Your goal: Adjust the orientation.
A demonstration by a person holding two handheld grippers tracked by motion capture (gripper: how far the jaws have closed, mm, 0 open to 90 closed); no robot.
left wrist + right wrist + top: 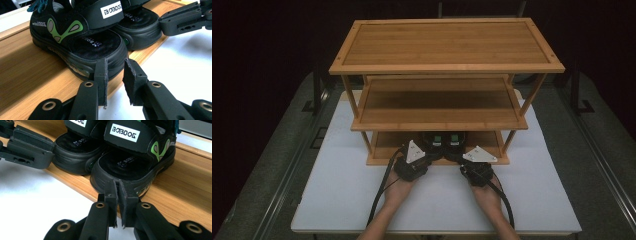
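Sandals (445, 139) half-hidden under shelf (439, 118)

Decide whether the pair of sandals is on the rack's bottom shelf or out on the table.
On the shelf: both sandals stand upright on the bottom shelf.

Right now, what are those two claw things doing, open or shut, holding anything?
Left gripper: shut, empty, just short of the left sandal.
Right gripper: shut, empty, at the right sandal's toe.

Low middle shelf (439, 122) overhead – sandals (446, 140) blocking btm tier, sides free
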